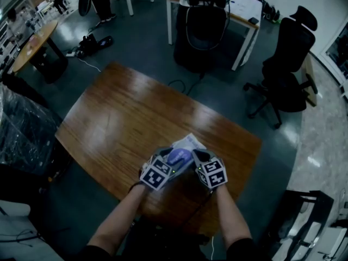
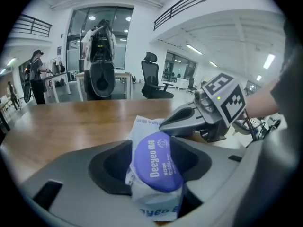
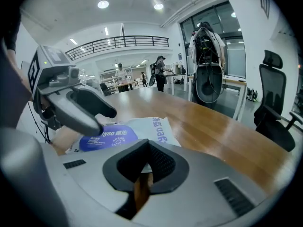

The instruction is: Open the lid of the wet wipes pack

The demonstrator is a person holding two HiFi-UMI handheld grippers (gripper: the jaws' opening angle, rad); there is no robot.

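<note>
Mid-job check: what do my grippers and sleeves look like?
Both the left gripper and right gripper have grey moulded bodies, dark jaw pads and a cube of black-and-white square markers. A black cable trails by the right one. The sleeves are dark.

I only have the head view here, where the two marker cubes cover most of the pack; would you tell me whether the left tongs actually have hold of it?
Observer: Yes. In the left gripper view, the tongs of the left gripper are closed on the wet wipes pack, one on each side.
Operator: Thank you. Is the lid open yet?
Observer: No. The purple lid lies flat on the pack and looks shut.
Operator: And the right tongs?
Observer: The right gripper has its tongs nearly together, with a white edge of the pack between them, beside the lid.
</note>
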